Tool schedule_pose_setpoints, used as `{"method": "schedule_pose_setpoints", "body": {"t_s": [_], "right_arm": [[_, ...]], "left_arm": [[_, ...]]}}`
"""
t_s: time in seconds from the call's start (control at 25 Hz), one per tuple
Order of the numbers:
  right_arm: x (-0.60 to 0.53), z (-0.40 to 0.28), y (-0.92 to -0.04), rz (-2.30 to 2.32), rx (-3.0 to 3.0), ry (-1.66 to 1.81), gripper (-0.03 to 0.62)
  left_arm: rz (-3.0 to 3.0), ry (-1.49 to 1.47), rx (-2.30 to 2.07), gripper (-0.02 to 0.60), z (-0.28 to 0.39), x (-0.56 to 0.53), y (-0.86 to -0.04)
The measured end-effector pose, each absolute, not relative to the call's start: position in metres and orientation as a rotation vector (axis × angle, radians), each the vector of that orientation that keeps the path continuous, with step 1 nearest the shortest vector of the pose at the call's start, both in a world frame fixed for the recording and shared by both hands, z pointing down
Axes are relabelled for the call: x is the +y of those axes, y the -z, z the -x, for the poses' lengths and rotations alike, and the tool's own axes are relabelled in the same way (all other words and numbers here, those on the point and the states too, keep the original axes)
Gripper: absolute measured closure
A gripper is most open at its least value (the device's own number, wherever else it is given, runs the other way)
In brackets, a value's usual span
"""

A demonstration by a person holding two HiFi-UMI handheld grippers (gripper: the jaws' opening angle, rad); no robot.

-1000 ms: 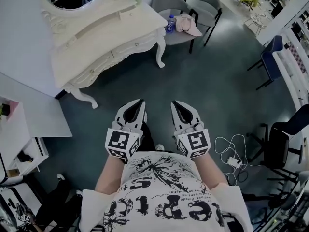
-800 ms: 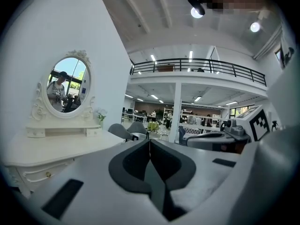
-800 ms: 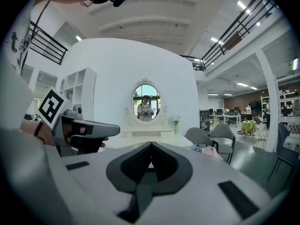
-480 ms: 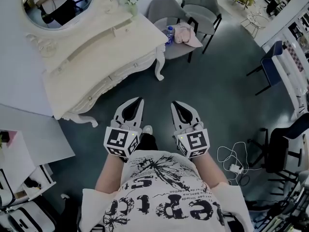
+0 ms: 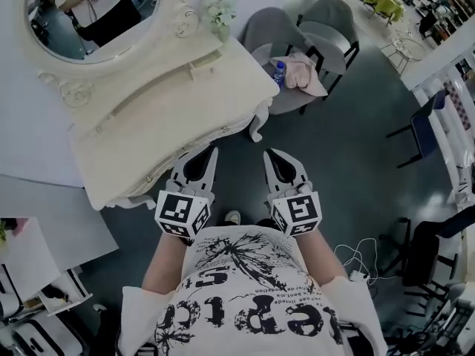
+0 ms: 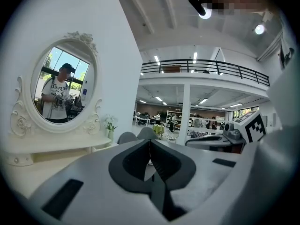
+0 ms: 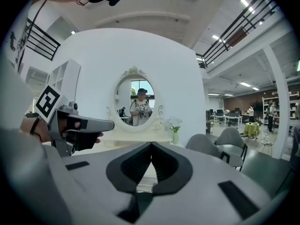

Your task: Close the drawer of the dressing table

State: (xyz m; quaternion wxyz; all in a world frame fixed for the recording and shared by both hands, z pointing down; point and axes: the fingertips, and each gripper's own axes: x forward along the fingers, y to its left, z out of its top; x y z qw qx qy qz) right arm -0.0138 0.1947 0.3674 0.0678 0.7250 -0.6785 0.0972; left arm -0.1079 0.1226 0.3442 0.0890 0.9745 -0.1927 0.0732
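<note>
The cream dressing table (image 5: 163,113) with its oval mirror (image 5: 89,13) fills the upper left of the head view. Its drawer fronts run along the near edge (image 5: 185,150); whether one stands out I cannot tell. My left gripper (image 5: 212,151) is shut and empty, its tip just in front of that edge. My right gripper (image 5: 269,154) is shut and empty beside it, over the floor near the table's right leg. In the left gripper view the jaws (image 6: 150,140) meet, with the mirror (image 6: 58,90) to the left. The right gripper view shows its closed tips (image 7: 151,145) pointing at the table (image 7: 136,136).
Two grey chairs (image 5: 330,21) stand right of the table; one holds a pink cloth (image 5: 303,71) and a bottle (image 5: 278,71). A flower vase (image 5: 221,12) sits on the table's corner. White shelving (image 5: 37,269) is at lower left, cables (image 5: 358,256) lie on the floor at right.
The person has walked toward the dressing table, carrying both grippers forward. The table now looms closer and larger, and the left tip has reached its front edge. Both jaws stayed shut.
</note>
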Motion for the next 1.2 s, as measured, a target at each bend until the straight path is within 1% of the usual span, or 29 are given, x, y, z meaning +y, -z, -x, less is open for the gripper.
{"method": "schedule_pose_setpoints", "body": {"t_s": [0.24, 0.48, 0.92, 1.2], "right_arm": [[0.126, -0.003, -0.37, -2.079, -2.137, -0.252, 0.577], [0.056, -0.039, -0.382, -1.926, -2.291, -0.232, 0.577], [-0.07, -0.142, -0.388, -1.584, -2.457, -0.187, 0.577], [-0.116, -0.171, -0.415, -1.426, -2.489, -0.248, 0.577]], "left_arm": [[-2.857, -0.253, -0.741, 0.563, 0.107, 0.065, -0.356], [-2.789, -0.227, -0.965, 0.563, 0.084, 0.009, -0.369], [-2.652, -0.187, -1.288, 0.563, -0.009, -0.082, -0.365], [-2.56, -0.221, -1.34, 0.563, -0.042, -0.112, -0.391]]}}
